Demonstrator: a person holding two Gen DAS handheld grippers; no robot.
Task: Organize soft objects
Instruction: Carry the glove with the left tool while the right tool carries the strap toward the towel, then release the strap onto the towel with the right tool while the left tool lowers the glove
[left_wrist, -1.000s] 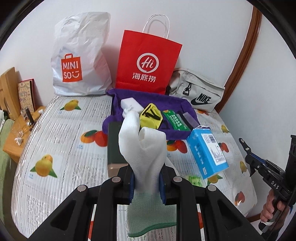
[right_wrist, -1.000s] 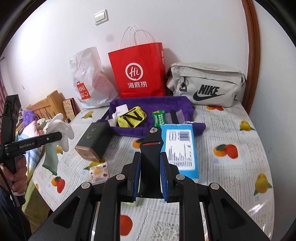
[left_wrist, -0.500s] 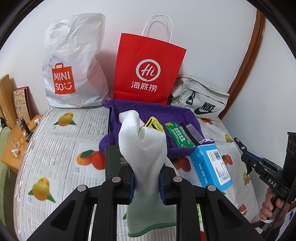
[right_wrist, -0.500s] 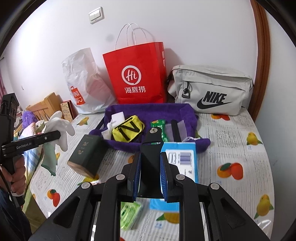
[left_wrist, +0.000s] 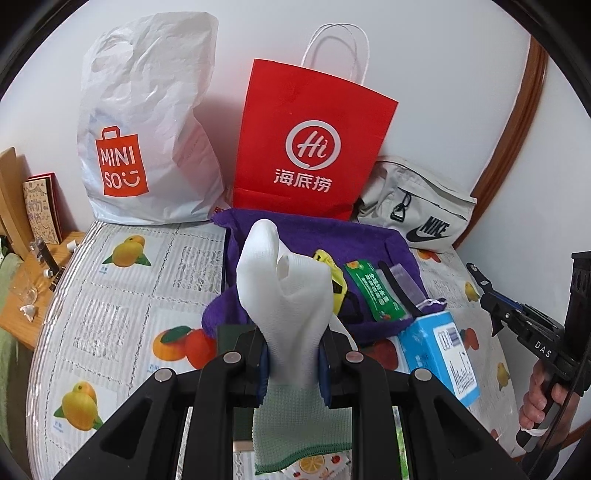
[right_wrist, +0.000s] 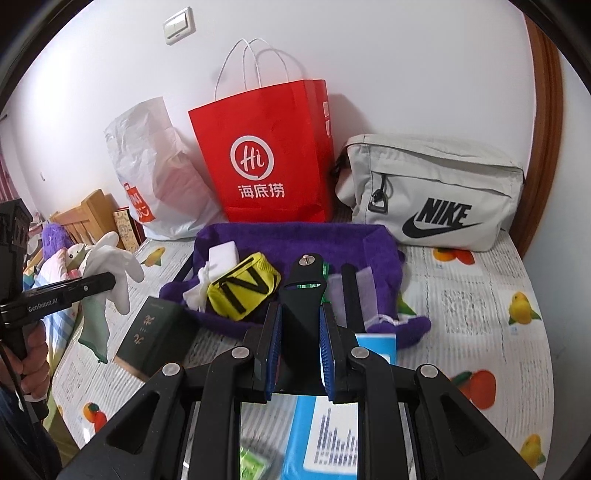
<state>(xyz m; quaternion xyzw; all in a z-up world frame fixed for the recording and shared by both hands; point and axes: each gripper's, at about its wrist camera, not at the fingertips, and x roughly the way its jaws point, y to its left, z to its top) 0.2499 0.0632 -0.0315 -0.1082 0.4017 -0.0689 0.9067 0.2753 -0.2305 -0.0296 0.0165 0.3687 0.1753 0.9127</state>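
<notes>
Left wrist view: left gripper (left_wrist: 291, 360) pinches a white glove (left_wrist: 286, 302) upright near the purple tray (left_wrist: 391, 243). Right gripper (right_wrist: 301, 349) clamps a black strap (right_wrist: 303, 295) near that tray.

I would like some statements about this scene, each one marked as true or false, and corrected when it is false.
1. The left gripper is shut on a white glove. True.
2. The right gripper is open and holds nothing. False: it is shut on a black strap.
3. The red paper bag stands between the white plastic bag and the grey Nike bag. True.
4. The yellow pouch lies on the fruit-print tablecloth. False: it lies in the purple fabric tray.
5. The blue box sits inside that tray. False: it lies outside, on the tablecloth.
</notes>
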